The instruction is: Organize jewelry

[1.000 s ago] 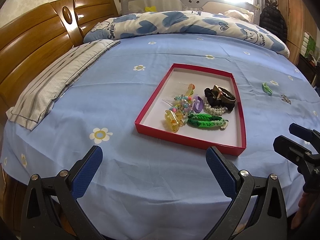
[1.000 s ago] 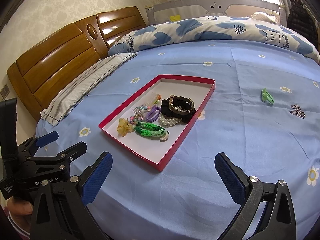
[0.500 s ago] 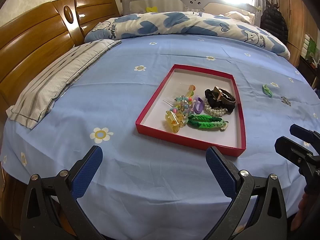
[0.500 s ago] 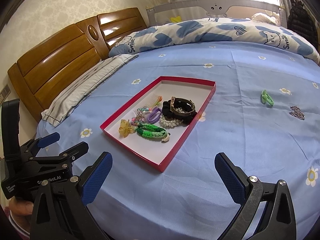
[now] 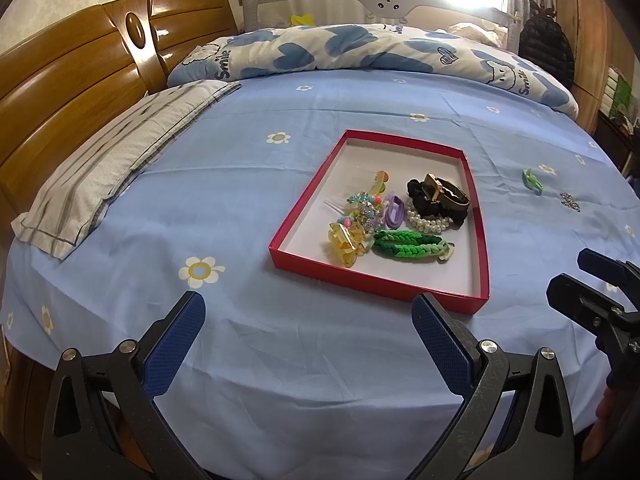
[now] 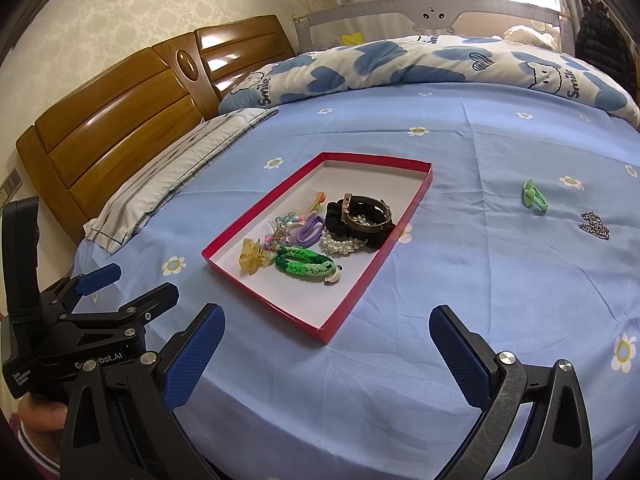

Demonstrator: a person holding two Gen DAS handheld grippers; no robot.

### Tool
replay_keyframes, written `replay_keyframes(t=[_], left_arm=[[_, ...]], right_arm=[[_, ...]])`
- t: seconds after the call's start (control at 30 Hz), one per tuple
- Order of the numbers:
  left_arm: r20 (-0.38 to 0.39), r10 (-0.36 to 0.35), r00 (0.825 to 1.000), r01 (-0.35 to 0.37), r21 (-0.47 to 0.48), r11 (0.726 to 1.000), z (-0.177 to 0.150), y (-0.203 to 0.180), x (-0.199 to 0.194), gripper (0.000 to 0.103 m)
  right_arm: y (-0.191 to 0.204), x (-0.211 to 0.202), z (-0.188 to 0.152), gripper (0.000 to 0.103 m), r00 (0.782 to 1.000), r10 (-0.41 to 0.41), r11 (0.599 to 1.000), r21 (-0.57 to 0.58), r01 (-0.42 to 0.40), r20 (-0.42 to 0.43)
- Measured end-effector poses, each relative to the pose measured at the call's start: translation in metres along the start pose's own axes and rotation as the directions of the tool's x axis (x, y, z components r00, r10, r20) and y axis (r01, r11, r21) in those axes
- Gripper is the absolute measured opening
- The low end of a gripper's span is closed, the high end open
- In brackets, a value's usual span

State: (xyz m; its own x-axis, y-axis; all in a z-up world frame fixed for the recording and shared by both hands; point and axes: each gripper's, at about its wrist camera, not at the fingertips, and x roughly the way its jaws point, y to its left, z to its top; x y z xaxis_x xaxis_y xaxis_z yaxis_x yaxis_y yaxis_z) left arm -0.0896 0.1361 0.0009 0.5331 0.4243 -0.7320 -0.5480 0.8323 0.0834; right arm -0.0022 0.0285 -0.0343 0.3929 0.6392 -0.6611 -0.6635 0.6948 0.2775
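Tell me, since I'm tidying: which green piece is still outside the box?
The small green hair tie, alone on the sheet; the braided one lies inside the box.

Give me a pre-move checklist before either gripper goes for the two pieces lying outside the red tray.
1. Left gripper open and holding nothing: ok.
2. Right gripper open and holding nothing: ok.
3. Green hair tie lies loose on the blue sheet, apart from the tray, nothing on top of it: ok.
4. Rhinestone piece lies flat on the sheet beside the green tie, not touching it: ok.
5. Red tray has bare white floor at its near end for more pieces: ok.
6. Whether the rhinestone piece is snagged in the fabric: cannot tell.
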Motion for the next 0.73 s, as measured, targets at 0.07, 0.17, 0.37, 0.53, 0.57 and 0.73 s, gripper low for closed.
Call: replay_keyframes(t=[0.07, 0.17, 0.37, 0.53, 0.57, 0.73], left_arm=[[0.0, -0.001, 1.0, 0.001, 0.0, 1.0, 0.0, 0.0, 0.0, 0.103], [0.001, -0.001, 1.0, 0.001, 0.002, 1.0, 0.0, 0.0, 0.0, 0.103], [-0.001, 0.0, 1.0, 0.0, 0.0, 1.0, 0.003, -0.002, 0.0, 0.103], [-0.01, -0.005, 1.0, 0.005, -0.009, 1.0, 0.007, -0.003, 0.004, 0.103], [-0.011, -0.006, 1.0, 0.006, -0.009, 1.0, 0.007, -0.003, 0.005, 0.103], [-0.023, -0.017, 1.0, 0.017, -0.006, 1.0, 0.011, -0.005, 0.011, 0.103]], right_arm=[[0.0, 0.0, 0.0, 0.103, 1.0, 0.001, 1.0, 0.001, -0.001, 0.0], [0.0, 0.0, 0.0, 0.103, 1.0, 0.001, 1.0, 0.0, -0.001, 0.001], [-0.001, 0.0, 0.0, 0.103, 1.0, 0.002, 1.0, 0.002, -0.002, -0.002], [-0.002, 0.003, 0.001, 0.103, 1.0, 0.0, 1.0, 0.007, 0.0, -0.007], [-0.002, 0.004, 0.002, 0.103, 1.0, 0.0, 1.0, 0.009, 0.0, -0.01], [-0.005, 0.013, 0.003, 0.103, 1.0, 0.006, 1.0, 0.019, -0.005, -0.02]])
